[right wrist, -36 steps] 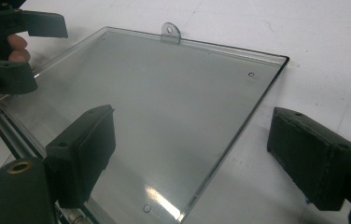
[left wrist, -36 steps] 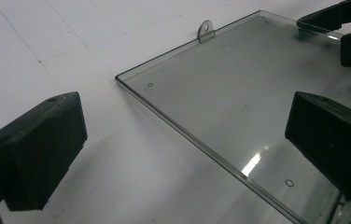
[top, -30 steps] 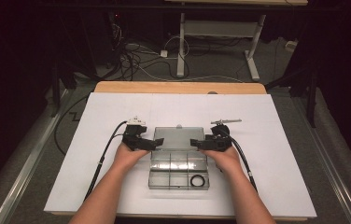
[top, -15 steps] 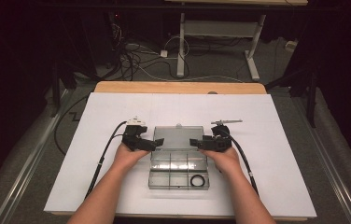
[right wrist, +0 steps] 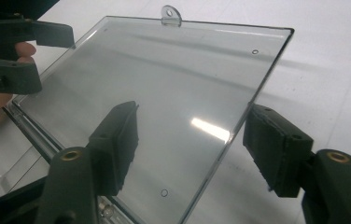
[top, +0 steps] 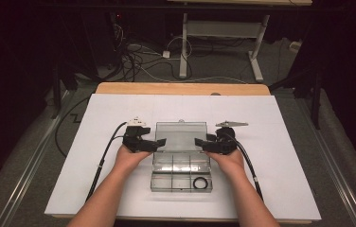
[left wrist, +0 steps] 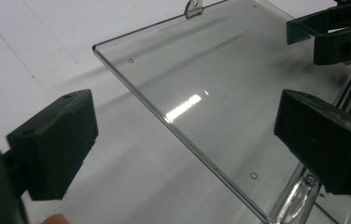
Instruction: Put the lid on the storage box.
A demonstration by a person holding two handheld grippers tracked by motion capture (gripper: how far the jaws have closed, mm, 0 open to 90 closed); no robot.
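A clear plastic organiser box (top: 181, 163) lies open on the white sheet (top: 95, 142) that covers the table, a little toward the near edge and about midway between the left and right edges. Its lid (top: 181, 136) is thrown back toward the far edge, a smooth see-through sheet with a small hanging tab (top: 181, 121) at its far rim and tiny round marks near the corners; in the right gripper view the lid (right wrist: 155, 107) catches a bright glint of light. The tray half sits nearer the person, split by clear walls into small compartments, and a black ring (top: 200, 183) lies in the near right compartment. The left gripper (top: 159, 142) is at the lid's left edge, its jaws standing wide with the edge of the lid (left wrist: 201, 93) running between them, neither pad pressing on it; they have just drawn in a touch. The right gripper (top: 199, 143) is at the lid's right edge; its jaws have just been closing, and the lid's side edge lies between them, though the pads are apart from the plastic and not clamped. Both hands rest on the sheet on either side of the box, cables trailing back toward the near edge. A small grey metal piece (top: 232, 124) lies on the sheet just beyond the right gripper.
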